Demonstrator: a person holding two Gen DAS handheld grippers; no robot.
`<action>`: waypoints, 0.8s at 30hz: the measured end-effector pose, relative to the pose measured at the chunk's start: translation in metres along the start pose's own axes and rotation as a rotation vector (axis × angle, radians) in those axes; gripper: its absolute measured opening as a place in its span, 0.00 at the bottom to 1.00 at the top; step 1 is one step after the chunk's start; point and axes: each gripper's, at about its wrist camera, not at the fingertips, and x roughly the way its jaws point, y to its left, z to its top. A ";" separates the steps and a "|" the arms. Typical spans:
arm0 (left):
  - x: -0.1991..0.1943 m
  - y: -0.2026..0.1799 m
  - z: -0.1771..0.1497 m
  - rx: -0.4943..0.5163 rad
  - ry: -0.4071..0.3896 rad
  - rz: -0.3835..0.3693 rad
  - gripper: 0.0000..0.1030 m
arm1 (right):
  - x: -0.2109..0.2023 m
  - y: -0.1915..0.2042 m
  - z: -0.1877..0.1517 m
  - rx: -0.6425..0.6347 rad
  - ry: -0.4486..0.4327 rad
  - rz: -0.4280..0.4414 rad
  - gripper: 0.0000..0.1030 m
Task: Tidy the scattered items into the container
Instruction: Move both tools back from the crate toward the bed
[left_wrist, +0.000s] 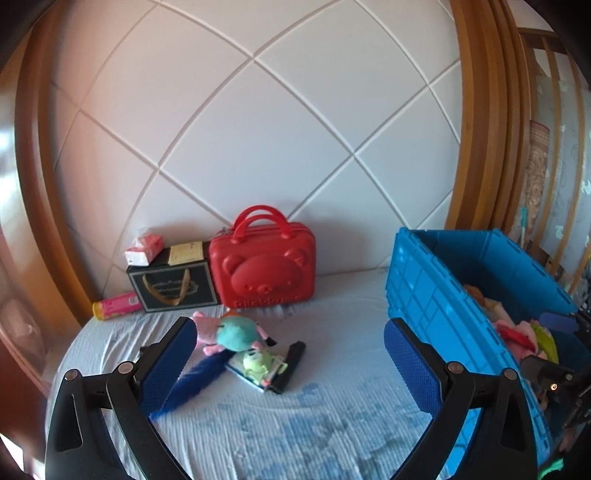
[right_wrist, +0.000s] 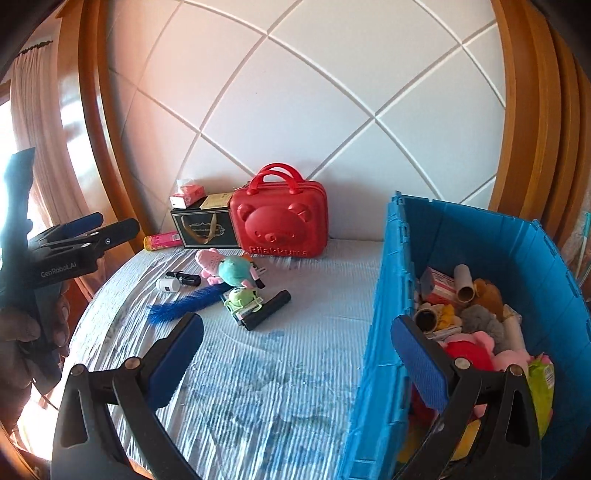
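Bright daylight pours in from the left, blowing out the curtain edge in the right wrist view and washing the headboard warm pink on that side. Soft shadows fall to the right of the red case. Strong fisheye bending curves the wooden frame; corners go black. Left edges smear and blur.

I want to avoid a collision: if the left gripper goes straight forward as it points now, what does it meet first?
Probably the black tube and green plush lying on the bed ahead of the open left gripper; depth is uncertain.
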 end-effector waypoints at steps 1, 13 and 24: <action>-0.001 0.011 -0.004 -0.001 0.006 0.004 1.00 | 0.004 0.012 0.000 -0.004 0.004 0.000 1.00; -0.012 0.129 -0.038 -0.038 0.095 0.043 1.00 | 0.039 0.130 -0.006 0.012 0.036 -0.016 1.00; -0.031 0.183 -0.067 -0.036 0.141 0.042 1.00 | 0.052 0.206 -0.015 0.040 0.056 -0.031 1.00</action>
